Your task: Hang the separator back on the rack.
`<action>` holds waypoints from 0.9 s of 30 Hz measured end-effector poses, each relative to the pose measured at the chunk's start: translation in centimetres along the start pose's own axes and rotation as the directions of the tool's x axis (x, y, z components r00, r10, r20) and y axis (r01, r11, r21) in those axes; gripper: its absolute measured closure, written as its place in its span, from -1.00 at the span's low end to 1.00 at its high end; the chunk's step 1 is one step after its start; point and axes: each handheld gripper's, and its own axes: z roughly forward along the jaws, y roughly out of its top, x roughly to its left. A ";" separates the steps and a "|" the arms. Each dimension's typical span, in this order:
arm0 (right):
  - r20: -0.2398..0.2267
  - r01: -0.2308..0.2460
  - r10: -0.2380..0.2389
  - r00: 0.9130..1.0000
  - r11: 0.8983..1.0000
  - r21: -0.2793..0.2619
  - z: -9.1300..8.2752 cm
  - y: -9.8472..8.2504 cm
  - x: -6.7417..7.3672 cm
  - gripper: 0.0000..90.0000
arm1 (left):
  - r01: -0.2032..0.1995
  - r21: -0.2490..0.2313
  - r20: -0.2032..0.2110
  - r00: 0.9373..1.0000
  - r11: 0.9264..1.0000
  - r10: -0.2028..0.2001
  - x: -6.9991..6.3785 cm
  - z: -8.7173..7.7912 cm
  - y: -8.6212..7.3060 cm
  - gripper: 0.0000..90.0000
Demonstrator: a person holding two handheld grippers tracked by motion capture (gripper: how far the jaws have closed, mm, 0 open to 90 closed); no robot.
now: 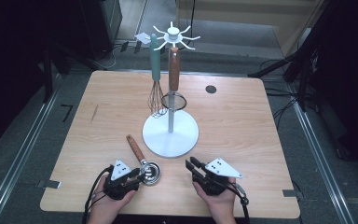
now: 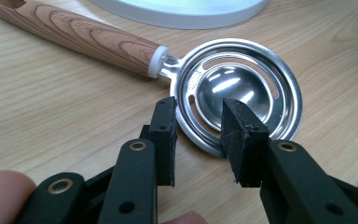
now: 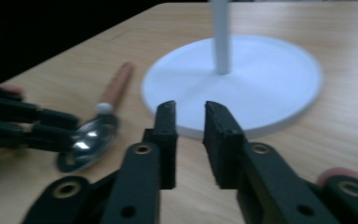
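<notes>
While egg separator (image 2: 233, 91) lay flat on tabletop (image 1: 242, 116) beside white stand base (image 1: 170, 134), left claw (image 2: 204, 140) straddled its near rim, jaws apart; right claw (image 3: 189, 140) nearly together, empty, near base

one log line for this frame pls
left gripper: jaws straddle egg separator rim, grip unclear | right gripper: empty, narrow gap | separator flat on table by rack base

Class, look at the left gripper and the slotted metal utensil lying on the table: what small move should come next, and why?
Probably close the left gripper on the egg separator's near rim. Its jaws straddle that rim with a gap on each side, so nothing is gripped yet. The utensil lies flat beside the white stand's base, and the right gripper holds nothing.
</notes>
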 end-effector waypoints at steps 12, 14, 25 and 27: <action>-0.066 0.027 -0.020 0.998 0.994 0.103 2.5 -1.3 3.4 0.70 | -0.002 0.003 0.029 1.000 1.000 0.002 -2.2 0.5 0.0 0.42; -0.056 0.026 -0.020 0.998 0.993 0.112 2.6 -1.4 3.5 0.66 | -0.006 0.002 0.042 0.999 1.000 0.006 -2.5 0.6 0.0 0.41; -0.053 -0.003 0.014 0.998 0.981 0.196 3.3 -2.2 3.3 0.64 | -0.014 0.002 0.065 0.998 1.000 0.014 -3.9 1.2 0.2 0.37; -0.036 0.008 -0.001 0.999 0.979 0.203 3.3 -2.2 3.3 0.66 | -0.014 0.002 0.076 0.997 1.000 0.014 -4.2 1.3 0.2 0.38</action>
